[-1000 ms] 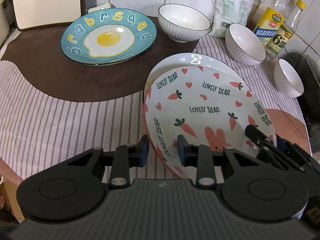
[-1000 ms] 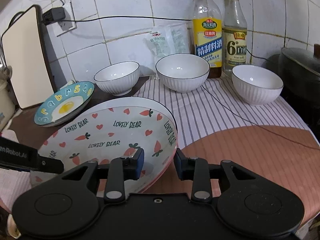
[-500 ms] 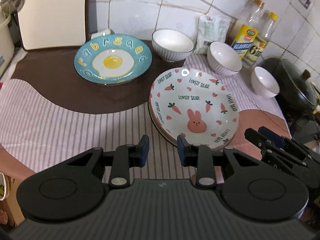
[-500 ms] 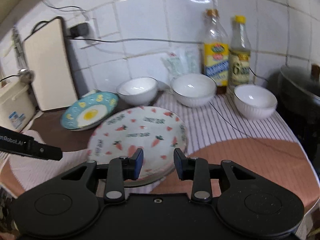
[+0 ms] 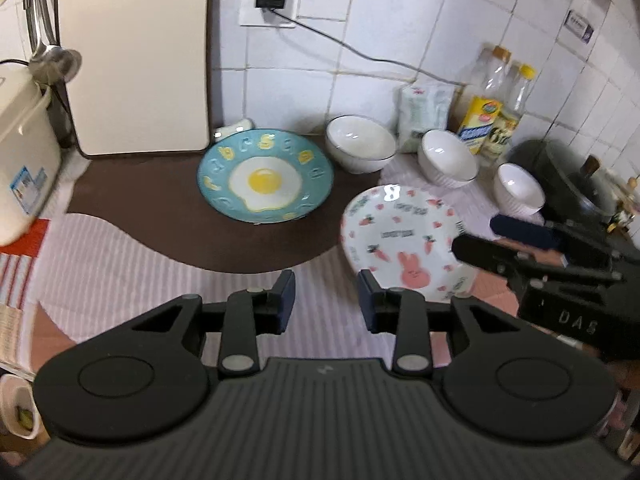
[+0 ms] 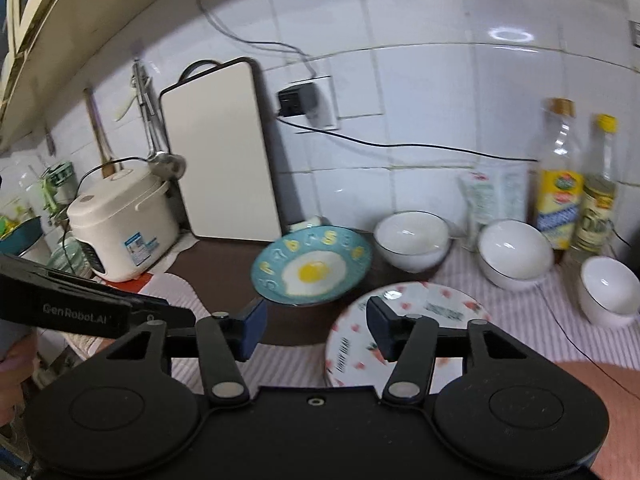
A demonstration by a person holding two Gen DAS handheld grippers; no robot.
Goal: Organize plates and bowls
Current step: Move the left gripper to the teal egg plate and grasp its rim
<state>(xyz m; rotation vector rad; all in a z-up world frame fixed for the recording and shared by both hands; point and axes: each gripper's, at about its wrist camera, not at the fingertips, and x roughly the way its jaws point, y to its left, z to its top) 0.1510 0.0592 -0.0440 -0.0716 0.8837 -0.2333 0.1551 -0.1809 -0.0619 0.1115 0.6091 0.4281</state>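
A white plate with carrots and a pink rabbit (image 5: 404, 240) lies on the counter, seemingly on top of another plate; it also shows in the right wrist view (image 6: 408, 320). A blue fried-egg plate (image 5: 265, 176) (image 6: 314, 266) lies behind it to the left. Three white bowls (image 5: 360, 148) (image 5: 448, 158) (image 5: 518, 188) stand along the back; they also show in the right wrist view (image 6: 412, 240) (image 6: 516, 254) (image 6: 608, 290). My left gripper (image 5: 326, 300) is open and empty, raised in front of the plates. My right gripper (image 6: 316, 330) is open and empty, above the rabbit plate's near edge.
A white cutting board (image 5: 136, 60) leans on the tiled wall. A rice cooker (image 6: 120, 228) stands at the left. Two bottles (image 6: 560, 176) (image 6: 600, 188) and a packet (image 6: 496, 200) stand at the back right. A dark pot (image 5: 576, 184) sits at the far right. A cable crosses the wall.
Both grippers have let go of the rabbit plate, which now lies flat, and have pulled back and up. The jaws of both are wider apart.
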